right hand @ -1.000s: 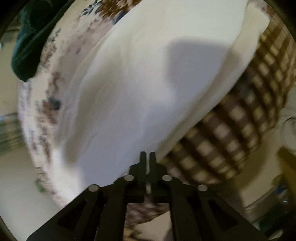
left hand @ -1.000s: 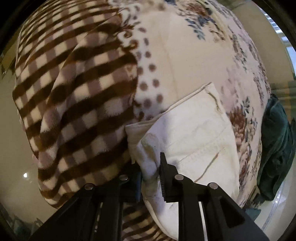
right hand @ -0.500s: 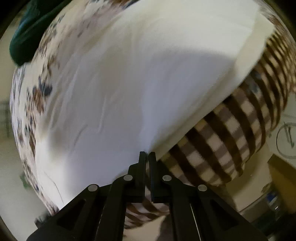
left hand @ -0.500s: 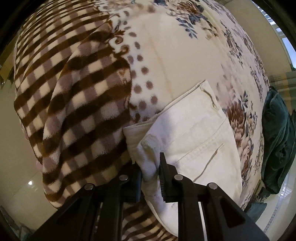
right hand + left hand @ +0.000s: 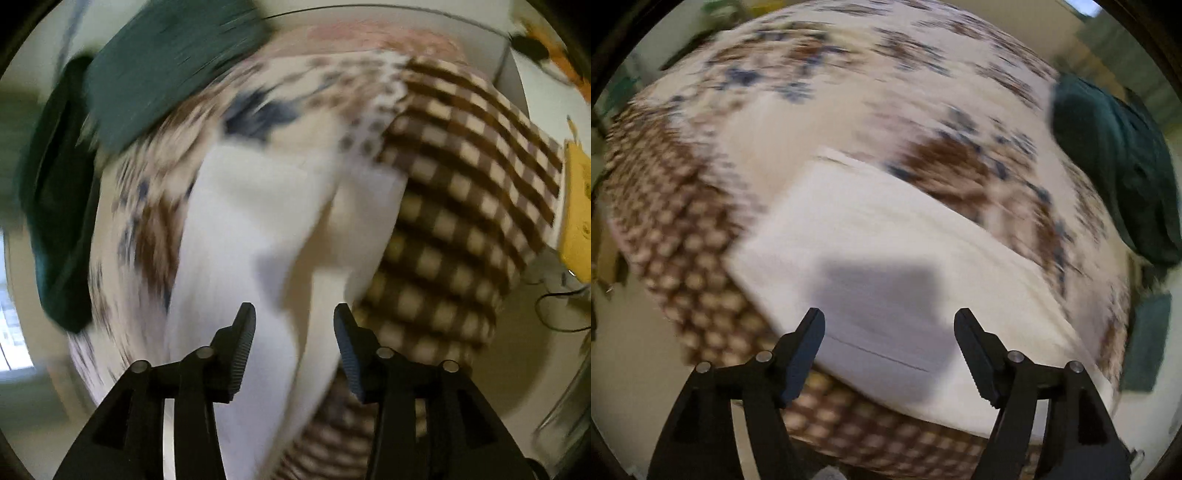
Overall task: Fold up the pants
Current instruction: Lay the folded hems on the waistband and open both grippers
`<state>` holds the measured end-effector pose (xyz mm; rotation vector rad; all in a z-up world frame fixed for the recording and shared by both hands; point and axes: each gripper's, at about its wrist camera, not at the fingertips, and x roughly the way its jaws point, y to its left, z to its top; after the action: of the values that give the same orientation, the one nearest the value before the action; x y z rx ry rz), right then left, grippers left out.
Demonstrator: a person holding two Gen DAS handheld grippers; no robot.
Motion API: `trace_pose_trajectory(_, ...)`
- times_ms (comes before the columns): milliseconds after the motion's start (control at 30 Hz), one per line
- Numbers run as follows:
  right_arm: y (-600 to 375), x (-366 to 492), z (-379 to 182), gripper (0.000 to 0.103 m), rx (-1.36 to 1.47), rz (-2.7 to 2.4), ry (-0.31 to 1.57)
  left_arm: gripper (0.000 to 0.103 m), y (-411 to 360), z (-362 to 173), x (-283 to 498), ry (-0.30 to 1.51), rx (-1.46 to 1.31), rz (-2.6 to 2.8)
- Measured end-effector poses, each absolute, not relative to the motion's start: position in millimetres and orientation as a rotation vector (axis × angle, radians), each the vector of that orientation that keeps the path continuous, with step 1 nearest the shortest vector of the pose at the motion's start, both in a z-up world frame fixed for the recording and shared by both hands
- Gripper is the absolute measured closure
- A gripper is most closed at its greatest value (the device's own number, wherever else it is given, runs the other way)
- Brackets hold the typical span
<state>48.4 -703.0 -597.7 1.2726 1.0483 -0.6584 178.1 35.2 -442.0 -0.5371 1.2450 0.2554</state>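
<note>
Since letting go, left gripper [image 5: 889, 322] opening | right gripper [image 5: 294, 316] opening (empty) | pants [image 5: 886, 243] folded

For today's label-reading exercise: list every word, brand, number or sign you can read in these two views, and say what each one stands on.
None can be read.
white pants: no visible tag or print.
patterned blanket: flowers and checks only, no lettering.
dark green cloth: no label shows.
yellow object at the right edge: faint marks, too blurred to read.
</note>
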Motion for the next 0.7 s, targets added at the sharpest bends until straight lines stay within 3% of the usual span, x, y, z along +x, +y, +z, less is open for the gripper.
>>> trace_pose_trajectory(133, -740, 59, -637, 0.057, 1.485, -0.648, 0.938, 0.032, -40, -463, 200, 1.327, -0.503, 0.152)
trace_pose_trajectory(200, -745, 66, -638, 0.097, 1.452, -0.65, 0.908, 0.032, -82, -475, 210, 1.355, -0.445, 0.095)
trace_pose_trajectory(400, -738, 74, -591, 0.099, 1.132, -0.659, 0.941, 0.032, -172, -500, 222, 1.439, -0.28, -0.024)
trace_pose_trajectory(567, -738, 67, -619, 0.098, 1.042, -0.66, 1.11, 0.032, -207, -530, 225, 1.514, -0.181, -0.058)
trace_pose_trajectory(700, -753, 48, -627, 0.087, 1.145, -0.598, 1.087, 0.03, -214, -559, 230, 1.567, -0.132, -0.042)
